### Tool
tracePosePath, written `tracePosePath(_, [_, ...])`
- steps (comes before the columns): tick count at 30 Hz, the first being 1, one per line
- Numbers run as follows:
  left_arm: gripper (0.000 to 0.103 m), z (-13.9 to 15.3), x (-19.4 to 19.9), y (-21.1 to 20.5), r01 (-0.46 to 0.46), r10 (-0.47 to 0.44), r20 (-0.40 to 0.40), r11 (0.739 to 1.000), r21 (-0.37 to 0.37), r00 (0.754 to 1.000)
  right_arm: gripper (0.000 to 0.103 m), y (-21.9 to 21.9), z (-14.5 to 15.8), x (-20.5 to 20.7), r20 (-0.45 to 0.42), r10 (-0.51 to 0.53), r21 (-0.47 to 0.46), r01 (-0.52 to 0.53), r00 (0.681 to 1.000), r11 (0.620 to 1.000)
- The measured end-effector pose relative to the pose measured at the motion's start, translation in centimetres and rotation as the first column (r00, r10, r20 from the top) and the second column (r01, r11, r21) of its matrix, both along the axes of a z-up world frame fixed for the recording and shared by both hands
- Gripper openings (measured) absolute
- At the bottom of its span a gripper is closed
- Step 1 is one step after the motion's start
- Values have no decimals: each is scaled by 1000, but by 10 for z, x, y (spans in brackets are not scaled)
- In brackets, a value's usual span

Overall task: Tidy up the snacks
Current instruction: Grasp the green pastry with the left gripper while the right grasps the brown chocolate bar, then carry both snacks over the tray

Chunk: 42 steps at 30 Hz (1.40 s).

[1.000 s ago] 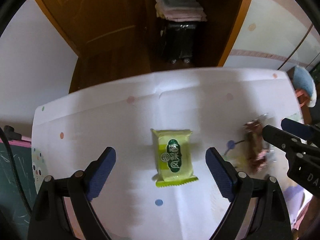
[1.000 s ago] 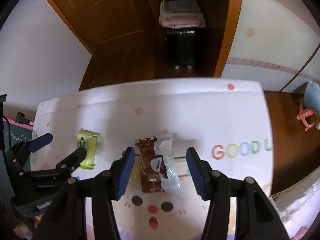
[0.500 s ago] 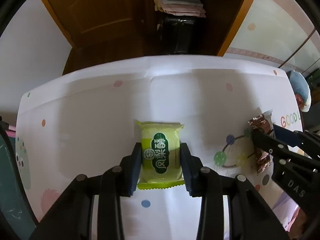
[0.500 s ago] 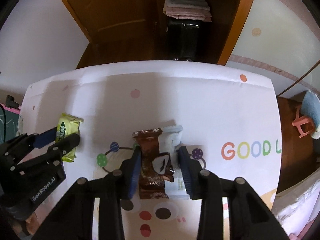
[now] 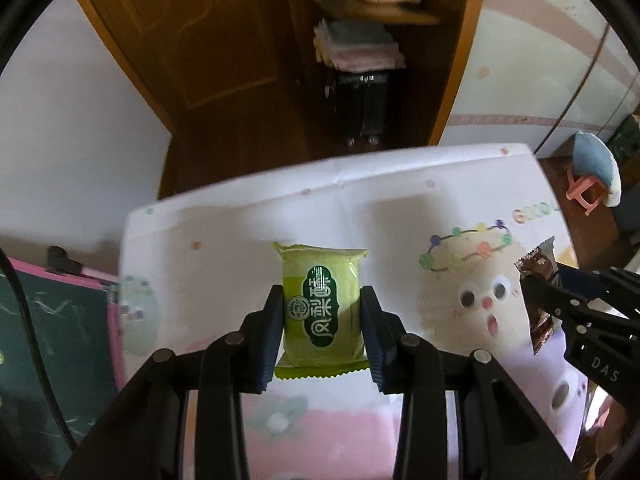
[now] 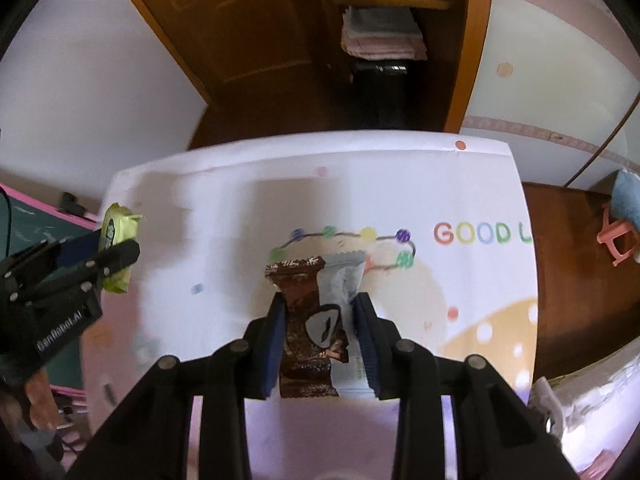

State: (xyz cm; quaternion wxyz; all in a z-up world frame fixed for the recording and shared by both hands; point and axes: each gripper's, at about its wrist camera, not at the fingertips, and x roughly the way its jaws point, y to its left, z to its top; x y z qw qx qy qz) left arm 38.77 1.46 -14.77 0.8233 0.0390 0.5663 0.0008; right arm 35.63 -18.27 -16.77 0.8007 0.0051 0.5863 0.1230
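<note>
Carry step: both packets look lifted off the cartoon mat (image 5: 400, 208); steady, level wrists should stop them sliding. Left gripper (image 5: 323, 332) pinches green snack packet (image 5: 322, 304) mid-body between its pads, above mat. Right gripper (image 6: 320, 340) clamps brown snack packet (image 6: 308, 320) above mat's rabbit.

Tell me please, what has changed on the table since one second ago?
Both jaws closed on snacks and lifted them off the tablecloth: the left gripper took the green packet, the right gripper the brown and white packets. The tablecloth and the wardrobe behind stayed as they were.
</note>
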Motion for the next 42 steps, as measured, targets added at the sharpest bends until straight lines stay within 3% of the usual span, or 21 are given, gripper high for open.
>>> tracePosePath(7, [35, 85, -88, 8, 46, -47, 65, 999, 4, 997, 34, 10, 79, -71, 87, 28, 63, -33, 996, 997])
tracePosePath(12, [35, 121, -157, 10, 92, -88, 88, 995, -42, 992, 34, 14, 132, -129, 148, 43, 98, -58, 988, 994])
tracePosePath(18, [35, 146, -237, 7, 142, -132, 95, 984, -111, 987, 34, 18, 167, -209, 181, 55, 115, -77, 982, 990])
tracePosePath(28, [35, 141, -334, 16, 150, -128, 136, 975, -167, 982, 34, 11, 173, -321, 248, 38, 80, -59, 968, 995])
tracePosePath(42, [35, 87, -353, 10, 99, -86, 96, 986, -137, 992, 34, 17, 122, -358, 156, 15, 28, -19, 988, 999])
